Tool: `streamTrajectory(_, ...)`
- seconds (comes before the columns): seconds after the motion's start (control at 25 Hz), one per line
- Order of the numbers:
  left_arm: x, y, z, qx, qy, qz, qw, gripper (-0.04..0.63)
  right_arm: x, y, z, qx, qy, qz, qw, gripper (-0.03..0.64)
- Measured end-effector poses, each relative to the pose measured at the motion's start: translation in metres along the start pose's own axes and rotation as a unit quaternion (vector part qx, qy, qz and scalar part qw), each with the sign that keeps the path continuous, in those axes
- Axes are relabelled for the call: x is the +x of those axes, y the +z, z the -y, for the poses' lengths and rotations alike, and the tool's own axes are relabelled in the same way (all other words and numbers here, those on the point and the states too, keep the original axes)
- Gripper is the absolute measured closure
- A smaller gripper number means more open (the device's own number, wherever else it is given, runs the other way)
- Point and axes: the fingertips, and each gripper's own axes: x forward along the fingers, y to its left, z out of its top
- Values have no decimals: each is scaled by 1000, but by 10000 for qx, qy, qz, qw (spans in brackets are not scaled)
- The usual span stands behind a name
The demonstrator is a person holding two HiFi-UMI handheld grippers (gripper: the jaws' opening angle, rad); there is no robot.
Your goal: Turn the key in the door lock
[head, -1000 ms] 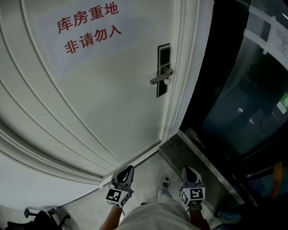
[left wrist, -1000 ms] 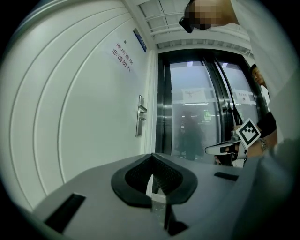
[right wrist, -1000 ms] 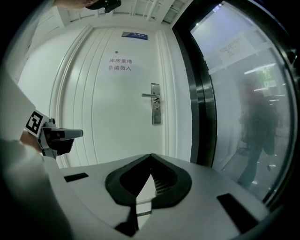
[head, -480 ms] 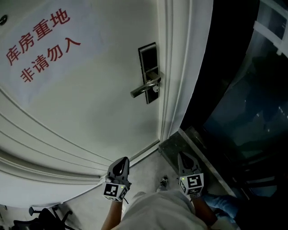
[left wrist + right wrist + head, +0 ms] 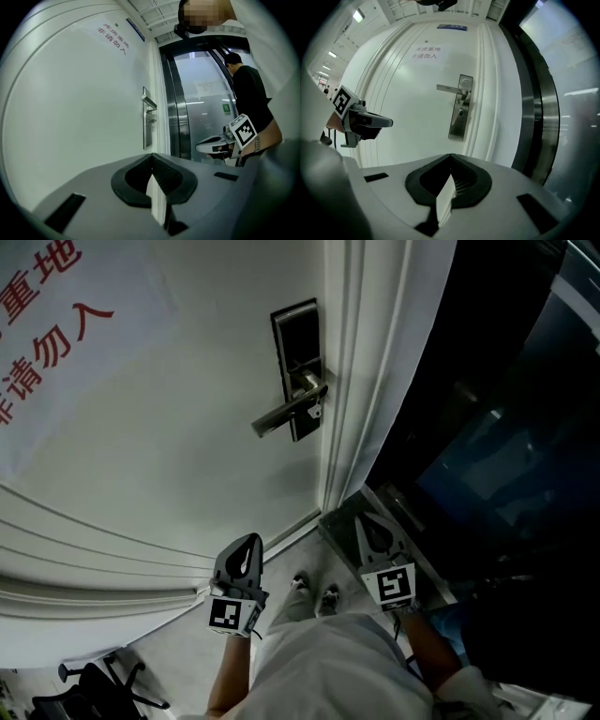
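"Grey jaws, both pairs pressed together with nothing between them: the left gripper (image 5: 249, 546) and the right gripper (image 5: 367, 529) carry nothing."

"Why so low, down near the person's feet?"

"My guess is an approach. Both point toward the door (image 5: 169, 427) and hang well short of it, so nothing calls for opening yet."

"And the thing to turn?"

"A small pale piece juts out just under the lever handle (image 5: 281, 414), on the dark lock plate (image 5: 294, 338). I take it for the key (image 5: 317, 411), already seated in the lock. The right gripper view faces that plate almost squarely, so the right one looks better placed to take it, once its jaws part."
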Motion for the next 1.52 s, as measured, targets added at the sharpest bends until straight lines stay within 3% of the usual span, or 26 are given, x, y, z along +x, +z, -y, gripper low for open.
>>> streamTrajectory(0.2, 29, 6, -11, 181, -287, 77, 9994, 592, 20, 32, -4, -945, -205, -18, 9953, 615)
streamTrajectory(0.4, 67, 17, -25, 342, -588, 172, 9975, 592, 47, 45, -4, -1557, -435, -202, 9866, 615)
streamTrajectory(0.68, 91, 31, -37, 353, -898, 320, 9948, 592, 77, 76, -4, -2885, -895, -89, 9533, 615)
streamTrajectory(0.84, 94, 36, -38, 443, -934, 385, 9939, 591, 82, 85, 0, -3109, -1181, -34, 9431, 614)
streamTrajectory(1.08, 103, 39, -32, 528, -1035, 432, 9923, 591, 88, 86, 10, -3363, -1233, -121, 9336, 612)
streamTrajectory(1.24, 111, 45, -29, 442, -968, 452, 9933, 592, 97, 94, 22, -3541, -1042, -156, 9293, 509)
streamTrajectory(1.36, 114, 48, -26, 430, -920, 386, 9941, 591, 106, 106, 25, -4051, -980, -26, 9090, 483)
streamTrajectory(1.52, 115, 54, -28, 456, -856, 391, 9945, 591, 121, 126, 25, -4889, -948, 180, 8670, 483)
